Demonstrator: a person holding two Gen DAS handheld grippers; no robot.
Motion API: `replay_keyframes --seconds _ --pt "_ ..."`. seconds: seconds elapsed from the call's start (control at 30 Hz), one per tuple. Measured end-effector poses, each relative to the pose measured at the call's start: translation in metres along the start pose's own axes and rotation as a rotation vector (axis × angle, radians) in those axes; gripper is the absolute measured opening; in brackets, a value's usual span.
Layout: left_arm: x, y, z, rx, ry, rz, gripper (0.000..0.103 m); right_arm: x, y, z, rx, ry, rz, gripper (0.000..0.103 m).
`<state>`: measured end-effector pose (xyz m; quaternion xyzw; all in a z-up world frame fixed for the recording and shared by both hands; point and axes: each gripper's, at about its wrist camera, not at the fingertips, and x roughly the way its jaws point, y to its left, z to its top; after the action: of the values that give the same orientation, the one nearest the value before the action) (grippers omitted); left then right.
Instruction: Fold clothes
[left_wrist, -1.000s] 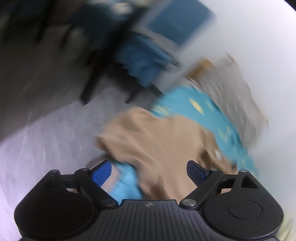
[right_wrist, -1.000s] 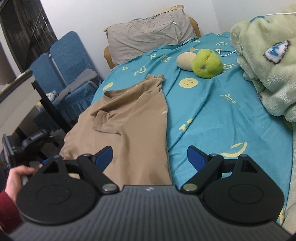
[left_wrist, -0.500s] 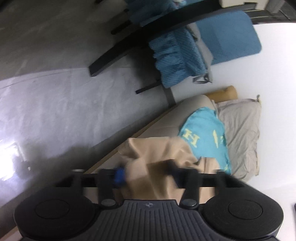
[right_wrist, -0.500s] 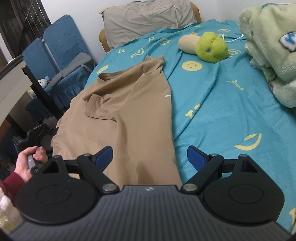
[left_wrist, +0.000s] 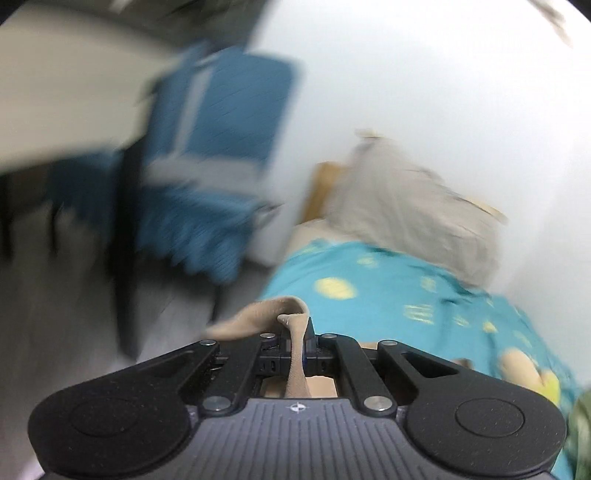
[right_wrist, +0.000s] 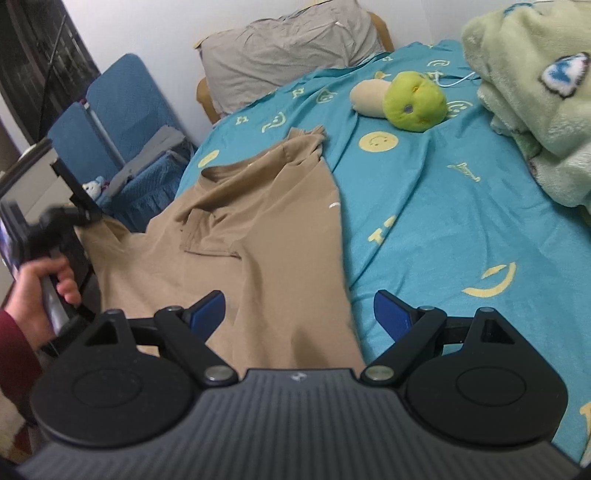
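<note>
A tan T-shirt (right_wrist: 258, 236) lies spread on the teal bed sheet (right_wrist: 424, 221), its left side hanging over the bed's left edge. My left gripper (left_wrist: 295, 338) is shut on a bunched edge of the tan shirt (left_wrist: 295, 325) and holds it up; in the right wrist view it shows at the far left (right_wrist: 55, 225), held by a hand. My right gripper (right_wrist: 299, 314) is open and empty, low over the shirt's near hem.
A grey pillow (right_wrist: 288, 48) lies at the head of the bed. A green and beige plush toy (right_wrist: 406, 96) and a pale green fleece blanket (right_wrist: 535, 92) lie on the right. Blue folding chairs (right_wrist: 122, 110) stand left of the bed.
My left gripper has closed on the shirt's edge and lifted it, swinging its view from the floor up towards the wall. My right gripper has moved in slightly over the shirt.
</note>
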<state>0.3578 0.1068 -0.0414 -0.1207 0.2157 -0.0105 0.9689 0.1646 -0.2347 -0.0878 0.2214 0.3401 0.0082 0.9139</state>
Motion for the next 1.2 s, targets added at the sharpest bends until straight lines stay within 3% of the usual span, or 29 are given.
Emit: replay_keyframes --seconds 0.07,0.27,0.43,0.5,0.6,0.67,0.8,0.83,1.0,1.2 --pt "-0.001 -0.049 0.006 0.112 -0.015 -0.053 0.002 -0.004 -0.005 0.002 0.022 -0.014 -0.004 0.089" --pt "0.026 -0.184 -0.014 0.335 0.043 -0.197 0.002 -0.009 -0.019 0.008 0.065 -0.034 -0.037 0.089" --pt "0.072 -0.241 -0.067 0.384 0.146 -0.208 0.003 -0.007 -0.034 0.011 0.118 -0.039 -0.05 0.089" --pt "0.088 -0.246 -0.088 0.369 0.196 -0.204 0.012 -0.005 -0.038 0.011 0.127 -0.033 -0.047 0.089" --pt "0.103 -0.236 -0.107 0.334 0.265 -0.191 0.036 0.0 -0.043 0.011 0.135 -0.025 -0.04 0.089" --pt "0.098 -0.227 -0.11 0.316 0.306 -0.175 0.057 0.003 -0.046 0.012 0.141 -0.019 -0.034 0.089" --pt "0.039 -0.194 -0.105 0.262 0.328 -0.212 0.07 0.002 -0.046 0.013 0.143 -0.022 -0.022 0.089" --pt "0.019 -0.181 -0.103 0.248 0.333 -0.223 0.078 0.001 -0.046 0.013 0.142 -0.027 -0.02 0.089" --pt "-0.081 -0.104 -0.115 0.113 0.465 -0.241 0.081 -0.008 -0.045 0.011 0.141 -0.039 -0.012 0.089" --pt "-0.148 -0.013 -0.161 -0.073 0.718 -0.14 0.077 -0.029 -0.043 0.012 0.164 -0.044 0.025 0.089"
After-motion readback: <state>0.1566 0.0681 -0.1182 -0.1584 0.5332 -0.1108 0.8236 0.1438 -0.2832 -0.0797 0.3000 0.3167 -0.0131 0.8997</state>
